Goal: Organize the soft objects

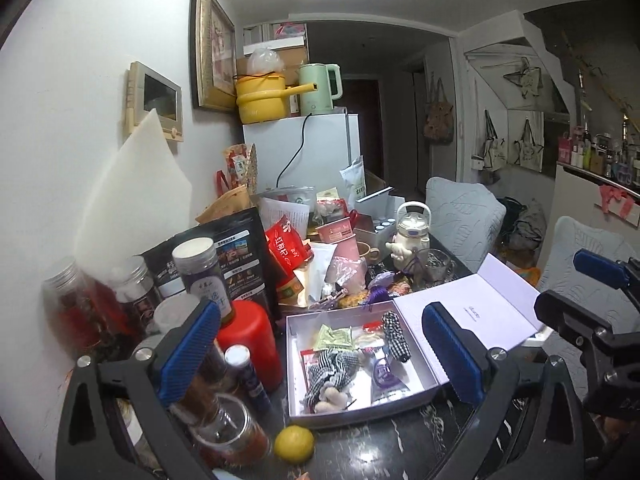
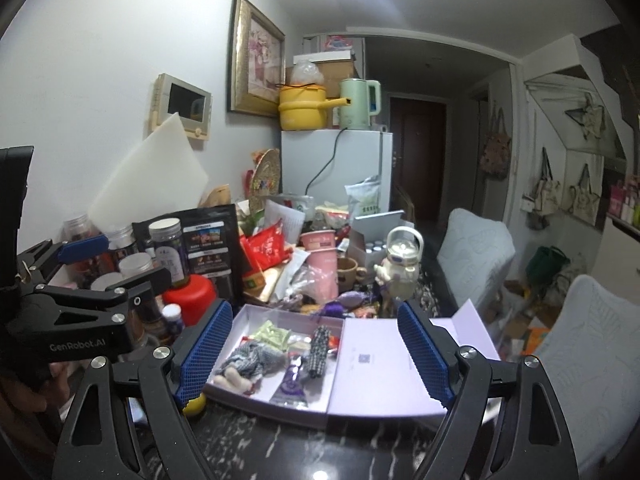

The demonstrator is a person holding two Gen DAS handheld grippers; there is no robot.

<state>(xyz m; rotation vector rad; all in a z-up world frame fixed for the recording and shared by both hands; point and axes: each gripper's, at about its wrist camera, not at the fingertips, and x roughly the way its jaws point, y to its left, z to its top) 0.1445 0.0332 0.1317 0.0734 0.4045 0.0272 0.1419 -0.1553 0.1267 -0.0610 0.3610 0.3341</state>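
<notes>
Both tongs, the left [image 1: 324, 354] and the right [image 2: 316, 354], are hanging released and empty. The soft checked cloths [image 2: 250, 358] are lying in the open box [image 2: 280, 402] between their fingers, probably collected there.

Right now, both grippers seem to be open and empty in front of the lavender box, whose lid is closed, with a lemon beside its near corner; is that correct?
Not quite: the lavender box has its lid folded open, as the left wrist view shows, with soft items inside. The rest holds: left gripper and right gripper are open and empty, and the lemon sits beside its near corner.
</notes>
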